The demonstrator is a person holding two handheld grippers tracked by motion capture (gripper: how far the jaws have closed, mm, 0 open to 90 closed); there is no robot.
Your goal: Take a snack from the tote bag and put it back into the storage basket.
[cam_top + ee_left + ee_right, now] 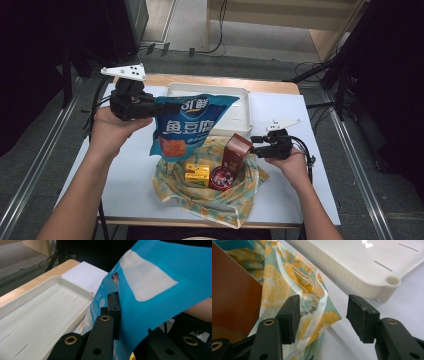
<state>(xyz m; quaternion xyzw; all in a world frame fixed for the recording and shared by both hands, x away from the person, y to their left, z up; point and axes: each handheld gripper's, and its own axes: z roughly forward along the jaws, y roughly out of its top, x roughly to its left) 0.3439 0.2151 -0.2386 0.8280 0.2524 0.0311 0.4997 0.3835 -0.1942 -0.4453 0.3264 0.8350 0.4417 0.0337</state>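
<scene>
Left gripper (161, 108): clamped on the left edge of the blue snack bag (192, 125), holding it off the table; in the left gripper view the jaws pinch the bag's film (150, 290) flat between them.
Blue snack bag: hangs tilted in the air, above the far left part of the fruit-print cloth bag (210, 187) and partly in front of the white tray (240, 107); its lower edge reaches down toward the cloth bag's opening.
Right gripper (256, 143): jaws spread apart with nothing between them, just right of the brown carton (236, 152); in the right gripper view the pads (292, 317) frame the cloth bag's rim (312, 307), not touching it.
Fruit-print cloth bag: lies open on the white table (300, 200), near the middle, nearer than the tray.
Brown carton: stands upright in the cloth bag, on its right side.
Yellow box (197, 174): lies in the cloth bag, left of the red round tin (223, 177).
Red round tin: just in front of the carton, touching or almost touching the yellow box.
White tray: empty, at the far middle of the table, close beside the cloth bag's far edge (362, 262).
</scene>
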